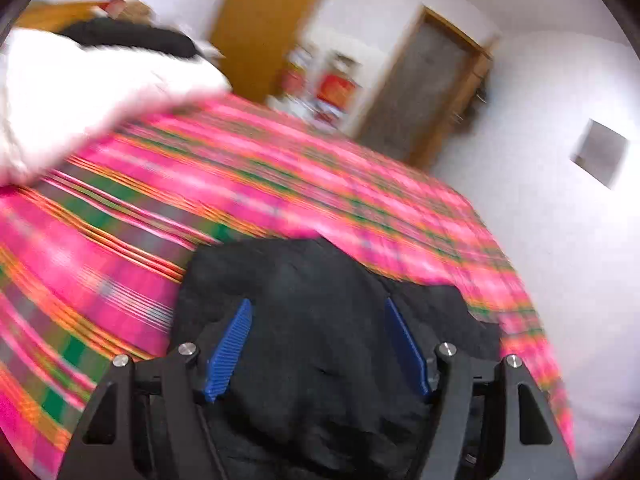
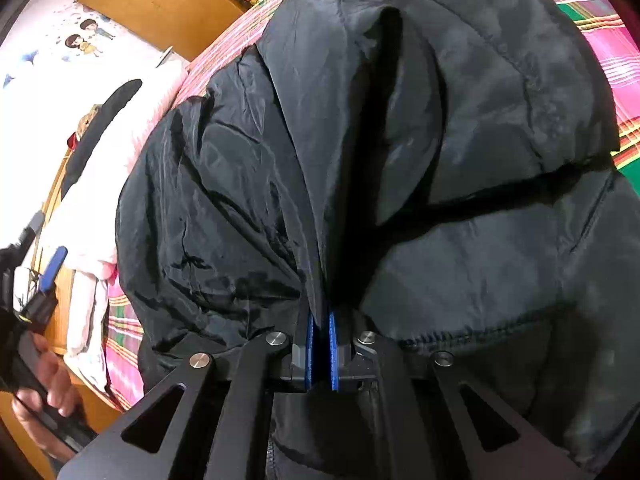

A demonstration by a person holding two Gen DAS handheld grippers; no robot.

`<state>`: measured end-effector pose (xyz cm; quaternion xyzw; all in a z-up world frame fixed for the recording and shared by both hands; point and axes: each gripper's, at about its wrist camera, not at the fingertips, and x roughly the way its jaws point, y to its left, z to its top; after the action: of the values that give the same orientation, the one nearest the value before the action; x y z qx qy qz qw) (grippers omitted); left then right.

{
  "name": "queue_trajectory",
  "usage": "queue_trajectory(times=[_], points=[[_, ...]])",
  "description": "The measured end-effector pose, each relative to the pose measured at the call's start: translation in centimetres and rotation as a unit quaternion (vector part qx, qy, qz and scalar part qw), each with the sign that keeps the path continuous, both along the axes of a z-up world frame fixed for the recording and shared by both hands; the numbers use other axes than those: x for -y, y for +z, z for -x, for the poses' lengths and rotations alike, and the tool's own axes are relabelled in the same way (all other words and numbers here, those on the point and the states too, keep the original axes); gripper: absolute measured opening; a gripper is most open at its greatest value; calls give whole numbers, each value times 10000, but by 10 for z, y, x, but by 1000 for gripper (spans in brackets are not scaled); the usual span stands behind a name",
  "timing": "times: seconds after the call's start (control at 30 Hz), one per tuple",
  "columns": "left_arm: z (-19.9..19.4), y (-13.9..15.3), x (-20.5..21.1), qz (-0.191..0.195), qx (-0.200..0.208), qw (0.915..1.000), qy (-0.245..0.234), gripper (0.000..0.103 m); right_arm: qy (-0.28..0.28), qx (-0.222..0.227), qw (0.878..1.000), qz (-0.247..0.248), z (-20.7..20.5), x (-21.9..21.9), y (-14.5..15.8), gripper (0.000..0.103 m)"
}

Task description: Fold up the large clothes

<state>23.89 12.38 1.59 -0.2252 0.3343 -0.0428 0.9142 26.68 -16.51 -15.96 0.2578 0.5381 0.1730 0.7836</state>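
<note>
1. Black, slightly shiny quilted fabric fills most of the right wrist view: a puffer jacket [image 2: 400, 140] lying in a heap on the bed, with deep folds and stitched seams showing.
2. The right gripper [image 2: 321, 354] has its jaws closed almost together, and a fold of the jacket runs down into the narrow gap between the blue pads [image 2: 309, 352], so it is pinching the cloth.
3. The left gripper [image 1: 318, 344] hangs above a dark bunched part of the jacket [image 1: 320, 320]; its jaws stand wide apart, with the ribbed blue pads [image 1: 230, 350] holding nothing.
4. The bed is covered by a pink plaid bedspread [image 1: 256, 172] with green and orange stripes. It shows around the jacket on the far side and at both sides of the left wrist view, which is blurred.
5. In the right wrist view, the bedspread [image 2: 616, 52] appears at the top right edge, past the jacket.
6. A white padded garment [image 1: 80, 92] lies toward the far left edge of the bed, with something black on top of it.
7. At the left edge of the right wrist view, the person's left hand [image 2: 48, 380] grips the handle of the other gripper, beside the white garment [image 2: 120, 152].
8. Beyond the bed stand a wooden door [image 1: 424, 92] and a white wall [image 1: 560, 240].
</note>
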Motion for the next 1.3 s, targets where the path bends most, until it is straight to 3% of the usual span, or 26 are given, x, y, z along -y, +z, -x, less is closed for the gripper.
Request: queue_trajectory(times=[0.07, 0.17, 0.2, 0.23, 0.3, 0.4, 0.47, 0.57, 0.63, 0.8, 1.0, 1.17, 1.3], points=[[-18, -29, 20, 75, -530, 9974, -472, 70, -2, 23, 10000, -1, 2, -4, -1, 5], [-38, -83, 33, -428, -1562, 9860, -397, 61, -3, 77, 10000, -44, 6, 4, -2, 5], [-40, -95, 31, -362, -1672, 9846, -358, 61, 29, 92, 9999, -69, 9, 8, -5, 6], [-39, -102, 26, -123, -1660, 9856, -287, 61, 73, 94, 9999, -56, 10, 13, -4, 12], [-38, -101, 22, -7, -1659, 9859, -230, 61, 116, 199, 9996, 131, 15, 20, 10, 19], [-41, -100, 26, -181, -1622, 9863, -260, 61, 70, 838, 9948, 583, 22, 26, 52, 20], [-40, -101, 27, -263, -1632, 9859, -249, 61, 21, 1462, 9845, 970, 18, 24, 82, 21], [-43, -101, 29, -331, -1620, 9859, -263, 61, 34, 1865, 9734, 1327, -8, 17, 98, 24], [-42, -102, 30, -361, -1587, 9862, -294, 61, -15, 1849, 9702, 1568, -32, 16, 90, 24], [-38, -106, 37, -708, -1444, 9860, -447, 62, -34, 1457, 9729, 1797, -61, 32, 33, 22], [-36, -118, 53, -1251, -1207, 9840, -398, 62, -83, 1797, 9643, 1941, -50, 32, 10, 22], [-33, -102, 51, -1103, -1301, 9851, -237, 61, -192, 1550, 9749, 1588, -51, 47, 38, 22], [-19, -61, 46, -1100, -880, 9900, -102, 60, -265, 2015, 9687, 1425, -38, 45, 84, 24]])
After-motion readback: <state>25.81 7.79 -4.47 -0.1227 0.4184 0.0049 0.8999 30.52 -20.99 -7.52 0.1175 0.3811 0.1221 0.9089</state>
